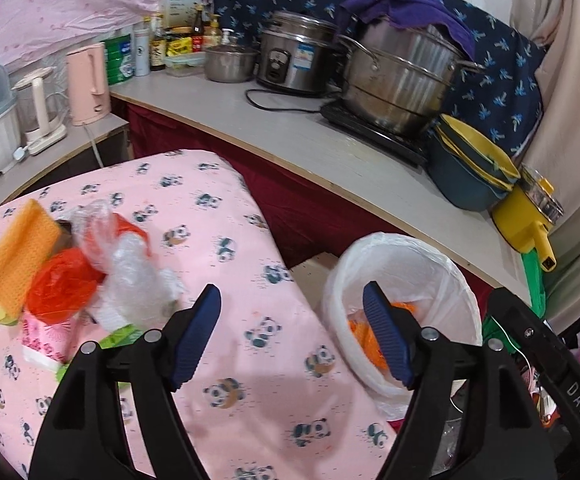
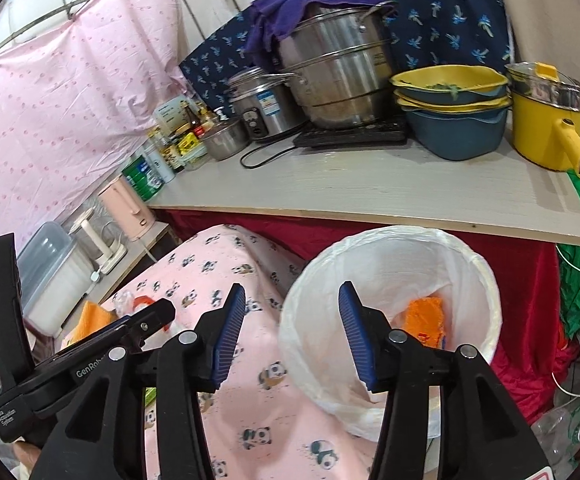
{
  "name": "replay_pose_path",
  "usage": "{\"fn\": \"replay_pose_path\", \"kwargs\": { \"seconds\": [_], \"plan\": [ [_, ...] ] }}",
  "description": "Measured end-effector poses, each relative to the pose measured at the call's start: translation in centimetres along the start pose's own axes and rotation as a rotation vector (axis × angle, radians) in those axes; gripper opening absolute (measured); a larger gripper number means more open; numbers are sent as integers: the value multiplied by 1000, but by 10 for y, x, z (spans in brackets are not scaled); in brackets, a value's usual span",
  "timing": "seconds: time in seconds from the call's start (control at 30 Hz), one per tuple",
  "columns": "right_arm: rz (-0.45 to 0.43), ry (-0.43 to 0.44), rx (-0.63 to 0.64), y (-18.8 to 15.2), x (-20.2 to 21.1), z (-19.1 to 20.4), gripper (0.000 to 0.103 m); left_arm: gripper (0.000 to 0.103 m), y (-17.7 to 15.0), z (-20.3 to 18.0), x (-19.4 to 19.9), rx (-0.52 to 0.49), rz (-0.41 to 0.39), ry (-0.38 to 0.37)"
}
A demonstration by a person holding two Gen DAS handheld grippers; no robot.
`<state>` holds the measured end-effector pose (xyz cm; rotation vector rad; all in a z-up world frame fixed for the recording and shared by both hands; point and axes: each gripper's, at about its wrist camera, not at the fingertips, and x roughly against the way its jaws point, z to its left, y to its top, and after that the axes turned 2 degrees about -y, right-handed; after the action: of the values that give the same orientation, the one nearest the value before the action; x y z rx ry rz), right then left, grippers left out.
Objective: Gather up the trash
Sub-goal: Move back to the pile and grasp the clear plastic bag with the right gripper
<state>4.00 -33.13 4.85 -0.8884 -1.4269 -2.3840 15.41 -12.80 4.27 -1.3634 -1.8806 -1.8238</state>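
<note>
The left tool point(image 1: 292, 338) has its two blue-padded jaws spread wide with nothing between them. It hangs over a tabletop point(image 1: 226, 320) covered in a pink panda-print cloth. To its left, near but not touching, lies a pile of trash point(image 1: 90, 268): an orange cloth-like piece, red plastic, crumpled clear plastic and a pink-and-white packet. To its right, just past the right jaw, stands a white bin point(image 1: 406, 276) lined with a white bag, with orange scraps at the bottom.

The right tool point(image 2: 292, 334) is also open and empty, its jaws about half apart. Its right jaw shows in front of the bin's point(image 2: 390, 264) mouth, where an orange piece point(image 2: 426, 314) lies inside. The left tool's black body point(image 2: 90, 356) sits just to its left, with the trash pile point(image 2: 130, 306) partly hidden beyond.

Behind the bin runs a grey counter point(image 2: 370, 192) crowded with pots.
</note>
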Motion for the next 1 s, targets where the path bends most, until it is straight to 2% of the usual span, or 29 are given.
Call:
{"fn": "replay_pose_path", "kwargs": {
  "seconds": [0.2, 0.43, 0.73, 1.0],
  "plan": [
    [26, 47, 58, -8, -4, 45, 50, 72, 1, 47, 28, 48, -40, 62],
    [63, 104, 129, -24, -13, 101, 58, 76, -2, 108, 58, 85, -80, 155],
    [145, 148, 190, -48, -42, 164, 59, 76, -16, 180, 77, 140, -70, 253],
    [217, 147, 226, -64, -83, 198, 59, 76, -27, 229, 69, 186, -39, 307]
  ]
}}
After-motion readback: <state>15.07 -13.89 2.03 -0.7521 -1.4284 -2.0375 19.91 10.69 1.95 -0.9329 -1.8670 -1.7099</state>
